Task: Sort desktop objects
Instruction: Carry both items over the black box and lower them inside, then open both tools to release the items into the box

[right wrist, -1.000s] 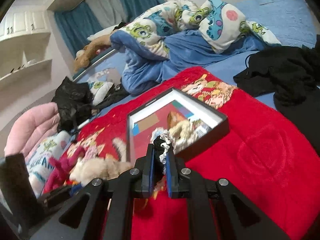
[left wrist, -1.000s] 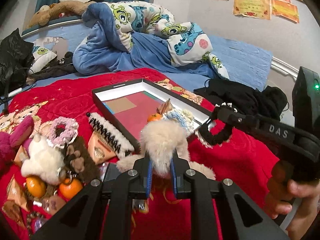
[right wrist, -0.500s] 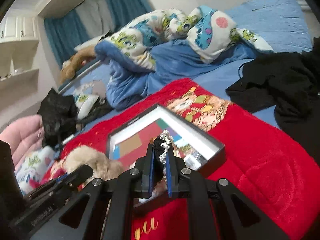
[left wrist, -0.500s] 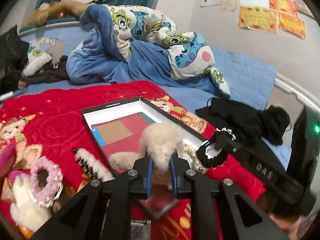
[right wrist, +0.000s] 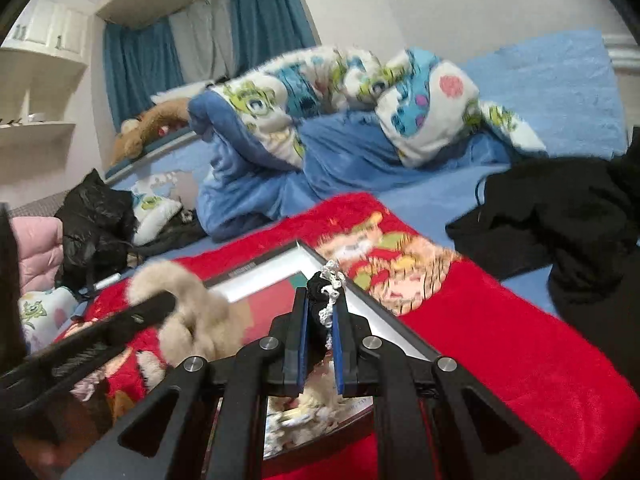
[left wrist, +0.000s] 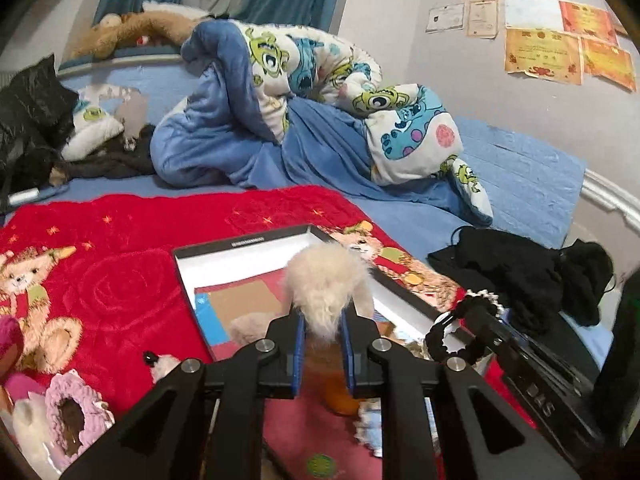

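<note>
Sorting is partly done: left gripper [left wrist: 322,354] pinches a fluffy toy [left wrist: 326,280], right gripper [right wrist: 319,340] clamps a black scrunchie [right wrist: 320,300], both above the box [left wrist: 240,242]; more items wait left.

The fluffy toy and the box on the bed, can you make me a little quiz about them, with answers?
1. True or false: the left gripper is shut on the fluffy beige toy.
2. What does the right gripper hold? A) an orange B) a black scrunchie with white lace trim C) nothing
3. Fill in: the black-rimmed box lies on a ____ blanket.

Key: 1 true. 2 B. 3 red.
</note>
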### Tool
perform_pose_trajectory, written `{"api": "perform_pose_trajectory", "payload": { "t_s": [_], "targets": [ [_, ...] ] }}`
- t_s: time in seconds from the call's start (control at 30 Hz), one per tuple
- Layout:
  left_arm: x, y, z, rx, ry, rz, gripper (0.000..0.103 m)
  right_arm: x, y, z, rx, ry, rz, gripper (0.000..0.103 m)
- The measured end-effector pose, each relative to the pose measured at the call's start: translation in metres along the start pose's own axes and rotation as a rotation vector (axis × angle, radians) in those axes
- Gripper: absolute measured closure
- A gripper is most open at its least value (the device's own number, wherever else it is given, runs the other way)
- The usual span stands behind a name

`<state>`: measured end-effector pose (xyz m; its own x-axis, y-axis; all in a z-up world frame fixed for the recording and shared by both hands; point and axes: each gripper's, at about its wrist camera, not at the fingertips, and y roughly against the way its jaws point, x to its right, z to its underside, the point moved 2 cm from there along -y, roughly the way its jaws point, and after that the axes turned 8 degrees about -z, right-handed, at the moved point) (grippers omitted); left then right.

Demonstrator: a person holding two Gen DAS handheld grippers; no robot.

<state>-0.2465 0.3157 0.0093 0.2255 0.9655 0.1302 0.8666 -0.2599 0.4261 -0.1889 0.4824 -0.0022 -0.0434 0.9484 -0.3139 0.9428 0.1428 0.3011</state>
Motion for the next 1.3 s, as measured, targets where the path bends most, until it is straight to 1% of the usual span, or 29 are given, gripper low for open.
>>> {"api": "perform_pose_trajectory", "payload": {
  "t_s": [0.03,0.07,0.1,0.17,0.2,0.23,0.27,0.33,0.4,0.57,0.7,0.77,0.9,0.97,1.0,1.03,1.07,1.1,1.13,1.17,1.2,1.23,1.27,1.3],
  "targets": [
    [-0.001,-0.004,0.004,-0.009,-0.009,-0.01,0.087,0.002,-0.005,0.002,-0.016,-0.004,0.0,0.093],
    [-0.003,-0.008,0.006,-0.026,-0.014,-0.012,0.087,0.006,-0.014,0.005,-0.051,-0.016,0.008,0.093],
    [-0.005,-0.013,0.01,-0.054,-0.01,-0.008,0.087,0.01,-0.018,0.006,-0.072,-0.028,0.018,0.093],
    [-0.011,-0.019,0.017,-0.08,0.009,-0.006,0.087,0.016,-0.023,0.007,-0.098,-0.054,0.027,0.093],
    [-0.012,-0.022,0.021,-0.092,0.003,-0.012,0.087,0.019,-0.025,0.008,-0.113,-0.069,0.036,0.092],
    [-0.012,-0.022,0.023,-0.095,-0.004,-0.017,0.087,0.021,-0.027,0.01,-0.127,-0.076,0.032,0.092],
    [-0.011,-0.022,0.024,-0.091,-0.009,-0.016,0.087,0.023,-0.032,0.013,-0.161,-0.085,0.031,0.092],
    [-0.007,-0.02,0.027,-0.083,-0.039,-0.023,0.087,0.025,-0.039,0.018,-0.197,-0.085,0.054,0.092],
    [-0.005,-0.019,0.031,-0.079,-0.059,-0.039,0.087,0.022,-0.041,0.018,-0.21,-0.07,0.066,0.092],
    [-0.005,-0.022,0.036,-0.092,-0.072,-0.048,0.087,0.015,-0.045,0.023,-0.229,-0.027,0.09,0.09],
    [0.003,-0.019,0.04,-0.073,-0.126,-0.085,0.087,0.011,-0.048,0.025,-0.243,0.003,0.095,0.088],
    [0.005,-0.018,0.041,-0.07,-0.137,-0.093,0.087,0.009,-0.05,0.025,-0.248,0.018,0.108,0.088],
    [0.005,-0.018,0.04,-0.072,-0.125,-0.087,0.087,0.008,-0.05,0.025,-0.247,0.021,0.11,0.087],
    [0.003,-0.018,0.039,-0.072,-0.118,-0.101,0.076,0.007,-0.05,0.025,-0.246,0.023,0.104,0.085],
    [0.003,-0.018,0.04,-0.072,-0.117,-0.125,0.064,0.006,-0.05,0.025,-0.245,0.028,0.1,0.083],
    [0.002,-0.018,0.04,-0.075,-0.114,-0.146,0.049,0.004,-0.049,0.025,-0.241,0.037,0.094,0.08],
    [0.001,-0.018,0.04,-0.078,-0.109,-0.151,0.044,0.003,-0.048,0.025,-0.238,0.042,0.091,0.078],
    [-0.001,-0.017,0.04,-0.076,-0.102,-0.139,0.036,0.001,-0.047,0.024,-0.234,0.05,0.086,0.07],
    [-0.002,-0.015,0.04,-0.071,-0.095,-0.126,0.031,-0.001,-0.046,0.024,-0.227,0.06,0.085,0.051],
    [-0.006,-0.012,0.04,-0.058,-0.078,-0.129,0.029,-0.004,-0.043,0.022,-0.213,0.071,0.088,0.037],
    [-0.01,-0.01,0.039,-0.051,-0.063,-0.134,0.019,-0.005,-0.041,0.021,-0.202,0.077,0.1,0.02],
    [-0.015,-0.008,0.038,-0.043,-0.044,-0.137,0.008,-0.002,-0.037,0.02,-0.185,0.063,0.134,0.009],
    [-0.02,-0.006,0.037,-0.041,-0.021,-0.126,0.004,0.0,-0.033,0.019,-0.165,0.049,0.13,0.006],
    [-0.023,-0.005,0.037,-0.042,-0.011,-0.113,0.0,0.002,-0.03,0.018,-0.147,0.035,0.119,0.0]
  ]
}}
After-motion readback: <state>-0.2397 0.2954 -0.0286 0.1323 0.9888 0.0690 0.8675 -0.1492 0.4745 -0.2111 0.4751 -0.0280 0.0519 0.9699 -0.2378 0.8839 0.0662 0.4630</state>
